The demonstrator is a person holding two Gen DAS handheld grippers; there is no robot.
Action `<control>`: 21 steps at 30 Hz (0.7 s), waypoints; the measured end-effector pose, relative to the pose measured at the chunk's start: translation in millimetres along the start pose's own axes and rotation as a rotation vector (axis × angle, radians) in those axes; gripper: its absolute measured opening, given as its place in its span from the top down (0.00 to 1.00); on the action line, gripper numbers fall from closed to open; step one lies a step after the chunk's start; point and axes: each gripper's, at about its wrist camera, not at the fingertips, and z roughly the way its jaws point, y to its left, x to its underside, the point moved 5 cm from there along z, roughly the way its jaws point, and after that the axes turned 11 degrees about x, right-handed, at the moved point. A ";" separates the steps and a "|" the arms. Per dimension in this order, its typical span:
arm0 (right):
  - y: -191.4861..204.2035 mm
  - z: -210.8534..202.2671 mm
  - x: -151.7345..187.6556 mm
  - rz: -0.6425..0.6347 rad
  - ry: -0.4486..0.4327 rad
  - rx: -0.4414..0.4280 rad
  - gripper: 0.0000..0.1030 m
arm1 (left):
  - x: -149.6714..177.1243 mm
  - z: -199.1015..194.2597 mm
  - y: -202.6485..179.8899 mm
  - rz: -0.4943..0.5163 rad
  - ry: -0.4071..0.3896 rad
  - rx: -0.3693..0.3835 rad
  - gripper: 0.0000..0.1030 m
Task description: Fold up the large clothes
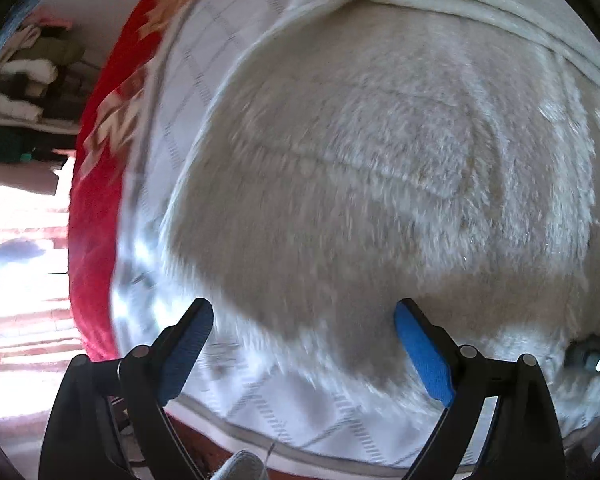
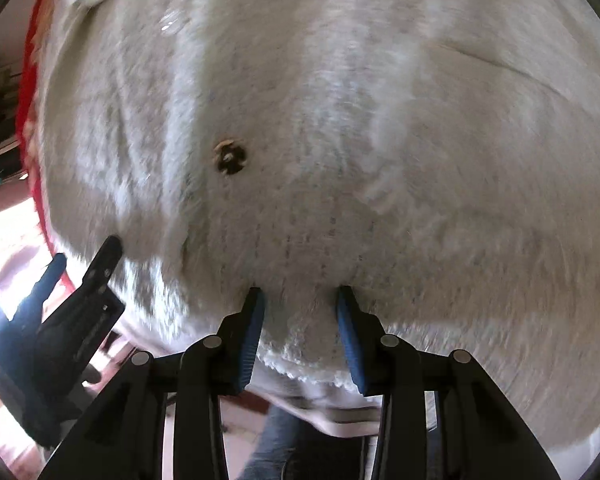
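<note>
A large cream fleece garment [image 1: 380, 168] lies spread on a white mattress [image 1: 188, 92] with a grey diamond pattern. It fills the right wrist view [image 2: 380, 140], where a dark round button [image 2: 230, 157] shows. My left gripper [image 1: 304, 312] is open, its blue pads wide apart just over the garment's near edge. My right gripper [image 2: 300, 292] is open, its jaws either side of the garment's near hem, which lies between the pads. The left gripper [image 2: 88, 256] also shows at the left of the right wrist view.
A red patterned blanket [image 1: 100, 184] lies along the mattress's left side. Shelves with folded clothes [image 1: 24, 76] stand at the far left. Bright sunlit floor [image 1: 16, 300] lies beyond the bed's left edge. A person's jeans-clad legs [image 2: 276, 440] show below the bed edge.
</note>
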 end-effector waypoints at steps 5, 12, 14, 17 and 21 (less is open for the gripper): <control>32.1 -3.2 19.6 -0.025 0.054 -0.125 0.61 | 0.9 -14.1 33.0 -0.075 -0.003 0.000 0.10; -67.3 -107.7 29.5 0.175 -0.130 -0.122 0.51 | -32.0 -79.1 -20.4 -0.062 -0.142 0.093 0.10; -109.6 -133.9 33.4 0.260 -0.177 -0.092 0.51 | -41.6 -82.7 -47.2 -0.039 -0.156 0.101 0.10; -188.4 -175.9 21.3 0.340 -0.222 -0.055 0.51 | -50.0 -72.0 -84.7 -0.038 -0.143 0.112 0.10; -279.9 -204.5 -47.7 0.437 -0.255 -0.111 0.51 | -54.8 -43.1 -121.3 -0.050 -0.100 0.043 0.10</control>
